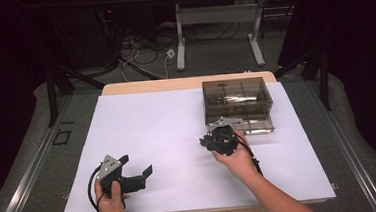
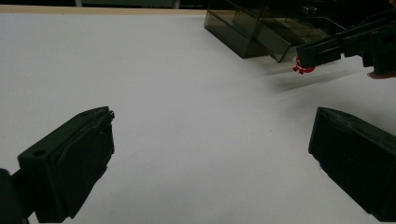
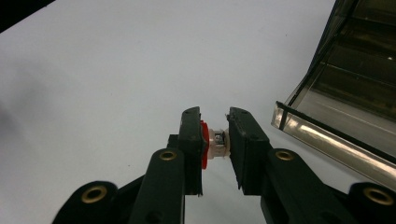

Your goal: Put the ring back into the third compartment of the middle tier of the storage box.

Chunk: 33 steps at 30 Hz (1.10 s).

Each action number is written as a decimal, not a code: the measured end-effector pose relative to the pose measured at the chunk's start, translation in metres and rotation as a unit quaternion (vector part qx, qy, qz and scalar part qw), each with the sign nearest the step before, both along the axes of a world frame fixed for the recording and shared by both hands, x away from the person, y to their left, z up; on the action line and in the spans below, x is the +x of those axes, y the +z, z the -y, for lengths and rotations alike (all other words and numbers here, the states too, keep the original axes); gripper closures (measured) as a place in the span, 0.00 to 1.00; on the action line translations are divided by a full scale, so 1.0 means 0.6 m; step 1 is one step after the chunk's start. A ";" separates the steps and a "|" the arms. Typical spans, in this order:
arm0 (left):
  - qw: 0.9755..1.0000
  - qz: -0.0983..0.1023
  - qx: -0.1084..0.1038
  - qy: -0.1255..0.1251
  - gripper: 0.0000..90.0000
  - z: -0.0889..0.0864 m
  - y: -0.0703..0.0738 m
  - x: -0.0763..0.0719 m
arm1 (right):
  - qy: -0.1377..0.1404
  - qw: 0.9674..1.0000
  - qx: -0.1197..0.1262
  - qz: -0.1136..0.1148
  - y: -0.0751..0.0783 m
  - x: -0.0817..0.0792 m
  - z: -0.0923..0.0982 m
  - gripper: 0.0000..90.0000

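My right gripper (image 1: 204, 143) hovers just in front of a smoky see-through drawer box (image 1: 235, 98), whose lower drawer (image 1: 241, 124) is pulled out. Its jaws are shut on a small part with a red cap and a clear-white body (image 3: 214, 143). In the right gripper view the open drawer's front edge (image 3: 327, 142) lies close on the right of the gripper (image 3: 215, 140). The red part (image 2: 303, 68) also shows at that gripper's tip (image 2: 306, 58) in the left gripper view. My left gripper (image 1: 136, 164) rests low at the near left of the white mat, jaws wide open (image 2: 215, 114) with nothing between them.
The white mat (image 1: 168, 137) covers the tabletop, whose wooden edge (image 1: 149, 85) shows at the far side. Beyond the table are another table's legs (image 1: 180, 46) and loose cables on the floor (image 1: 140, 54). Dark curtains stand on both sides.
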<state>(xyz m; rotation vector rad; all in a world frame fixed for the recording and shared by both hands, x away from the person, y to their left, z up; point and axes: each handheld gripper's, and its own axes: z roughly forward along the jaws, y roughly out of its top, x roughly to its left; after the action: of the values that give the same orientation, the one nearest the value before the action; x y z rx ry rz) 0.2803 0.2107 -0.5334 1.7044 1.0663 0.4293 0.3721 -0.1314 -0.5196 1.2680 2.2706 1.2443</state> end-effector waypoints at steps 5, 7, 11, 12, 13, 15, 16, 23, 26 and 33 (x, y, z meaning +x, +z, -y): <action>1.000 -0.001 0.000 0.000 0.00 0.000 0.000 0.000 | -0.006 1.000 0.008 0.006 0.005 -0.002 0.003 0.84; 1.000 0.000 0.000 0.000 0.00 0.000 0.000 0.000 | -0.007 1.000 0.010 0.007 0.007 -0.002 0.005 0.84; 1.000 -0.001 0.000 0.000 0.00 0.000 0.000 0.000 | -0.010 1.000 0.011 0.011 0.009 -0.003 0.008 0.84; 1.000 -0.001 0.000 0.000 0.00 0.000 0.000 0.000 | -0.010 1.000 0.010 0.012 0.010 -0.003 0.009 0.84; 1.000 -0.001 0.000 0.000 0.00 0.000 0.000 0.000 | -0.011 1.000 0.009 0.011 0.011 -0.003 0.010 0.84; 1.000 -0.001 0.000 0.001 0.00 0.000 0.000 0.000 | -0.014 1.000 0.013 0.016 0.012 -0.003 0.012 0.84; 1.000 -0.001 0.001 0.000 0.00 0.000 0.000 0.000 | -0.014 1.000 0.012 0.016 0.012 -0.003 0.013 0.84; 1.000 0.000 0.001 0.000 0.00 0.001 -0.001 0.001 | -0.022 0.999 0.018 0.017 0.018 -0.003 0.022 0.84; 1.000 -0.001 0.001 0.000 0.00 0.001 -0.001 0.001 | -0.024 0.999 0.019 0.017 0.020 -0.003 0.028 0.84; 1.000 -0.001 -0.001 0.000 0.00 0.000 -0.001 0.001 | -0.031 0.999 0.020 0.016 0.025 -0.001 0.041 0.84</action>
<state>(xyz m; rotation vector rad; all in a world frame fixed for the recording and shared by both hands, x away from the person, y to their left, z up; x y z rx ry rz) 0.2808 0.2104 -0.5341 1.7037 1.0674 0.4271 0.3712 -0.1559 -0.5048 1.3127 2.1768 1.2847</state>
